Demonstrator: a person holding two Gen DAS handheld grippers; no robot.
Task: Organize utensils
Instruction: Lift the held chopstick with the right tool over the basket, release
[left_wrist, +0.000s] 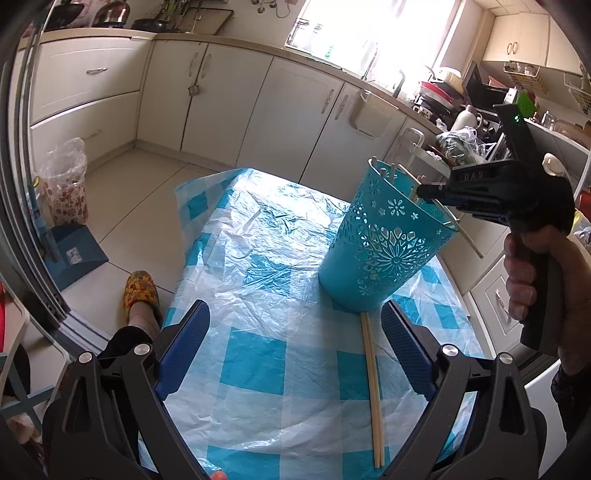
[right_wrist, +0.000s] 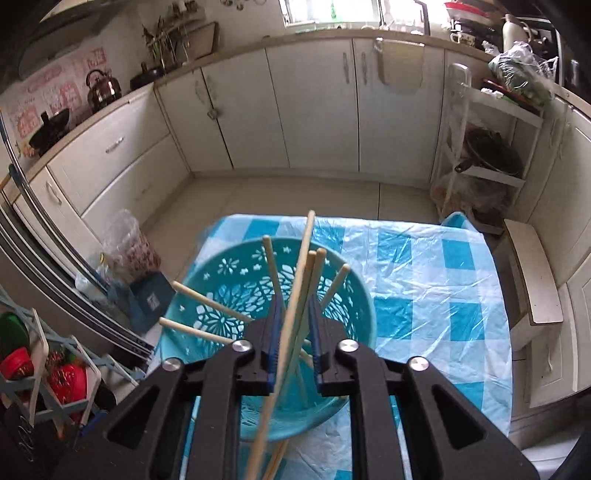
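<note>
Where the checked tabletop (left_wrist: 255, 354) spreads under me, the teal holder (left_wrist: 384, 251) stands upright with chopsticks inside; my right claw (right_wrist: 294, 325) above its mouth grips one chopstick (right_wrist: 295, 295), my left claw (left_wrist: 295, 350) gapes, and a chopstick pair (left_wrist: 372, 384) lies beside the base.

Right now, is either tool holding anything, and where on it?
Right tool pinches a chopstick around mid-length over the blue holder. Left tool is open, empty.
</note>
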